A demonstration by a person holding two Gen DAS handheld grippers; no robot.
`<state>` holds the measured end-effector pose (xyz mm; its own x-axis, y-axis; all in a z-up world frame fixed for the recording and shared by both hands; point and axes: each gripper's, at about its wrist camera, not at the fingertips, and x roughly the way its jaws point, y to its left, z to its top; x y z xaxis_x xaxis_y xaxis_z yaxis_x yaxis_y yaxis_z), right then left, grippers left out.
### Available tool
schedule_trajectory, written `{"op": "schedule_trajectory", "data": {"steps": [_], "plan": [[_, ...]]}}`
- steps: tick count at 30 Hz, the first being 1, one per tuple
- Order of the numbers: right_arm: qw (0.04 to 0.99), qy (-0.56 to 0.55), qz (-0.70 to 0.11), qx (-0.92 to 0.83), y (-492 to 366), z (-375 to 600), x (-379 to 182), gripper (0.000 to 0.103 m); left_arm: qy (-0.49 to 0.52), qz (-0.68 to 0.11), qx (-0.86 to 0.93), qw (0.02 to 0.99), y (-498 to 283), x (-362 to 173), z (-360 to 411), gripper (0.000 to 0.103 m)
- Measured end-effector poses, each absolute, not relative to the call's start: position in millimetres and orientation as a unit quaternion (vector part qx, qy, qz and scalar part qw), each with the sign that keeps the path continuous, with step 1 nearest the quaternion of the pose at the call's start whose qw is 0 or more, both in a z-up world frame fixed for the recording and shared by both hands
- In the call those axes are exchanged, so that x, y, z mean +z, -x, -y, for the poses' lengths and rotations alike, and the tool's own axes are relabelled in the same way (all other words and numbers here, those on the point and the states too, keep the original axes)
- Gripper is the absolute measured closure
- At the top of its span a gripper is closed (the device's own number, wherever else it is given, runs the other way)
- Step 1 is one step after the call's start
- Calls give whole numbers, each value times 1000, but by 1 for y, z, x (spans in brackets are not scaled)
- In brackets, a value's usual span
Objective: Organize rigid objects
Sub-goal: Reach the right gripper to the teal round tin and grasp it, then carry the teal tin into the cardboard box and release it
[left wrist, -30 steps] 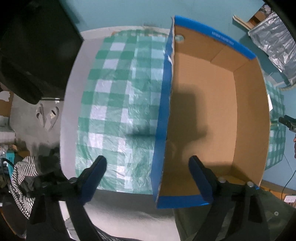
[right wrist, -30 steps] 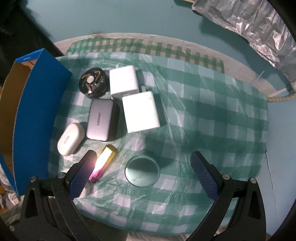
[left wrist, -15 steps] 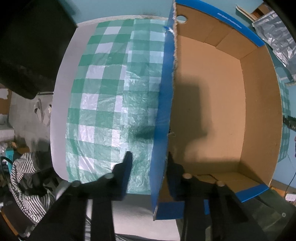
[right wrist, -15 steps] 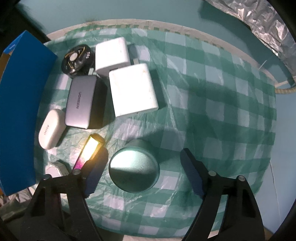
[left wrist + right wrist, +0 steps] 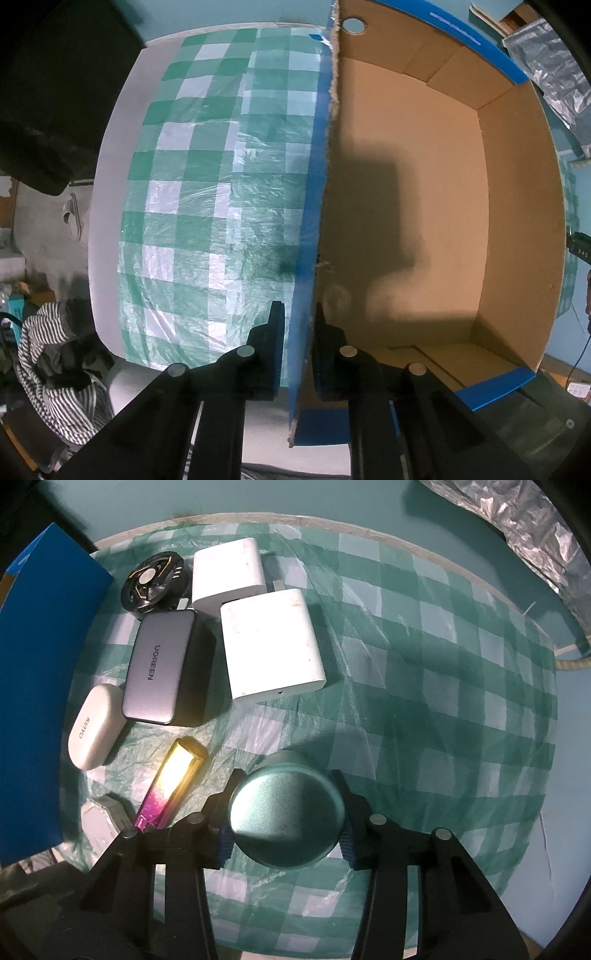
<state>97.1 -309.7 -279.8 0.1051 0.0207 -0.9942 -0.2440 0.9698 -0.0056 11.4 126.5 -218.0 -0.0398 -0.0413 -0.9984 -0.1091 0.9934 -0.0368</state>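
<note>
My left gripper is shut on the left wall of an empty blue cardboard box, one finger outside and one inside. My right gripper is shut on a round teal tin that rests on the checked cloth. Left of the tin lie a shiny yellow-pink stick, a white earbud case, a grey UGREEN charger, two white chargers, a black round fan and a small grey piece. The box's blue outer wall shows at the left of the right wrist view.
A green and white checked cloth under plastic film covers the table. Striped fabric hangs off the table's near left. Crinkled silver foil lies at the far right, beyond the table edge.
My left gripper closed on the box wall. My right gripper moved down over the teal tin and closed on its sides.
</note>
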Motion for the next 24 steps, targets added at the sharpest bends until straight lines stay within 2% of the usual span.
{"op": "schedule_trajectory", "data": {"steps": [13, 24], "plan": [[736, 116, -659, 105, -89, 291, -246, 58, 54, -723, 16, 688, -8, -220, -122, 90], [739, 137, -641, 158, -100, 241, -190, 58, 55, -727, 20, 685, -3, -221, -126, 90]]}}
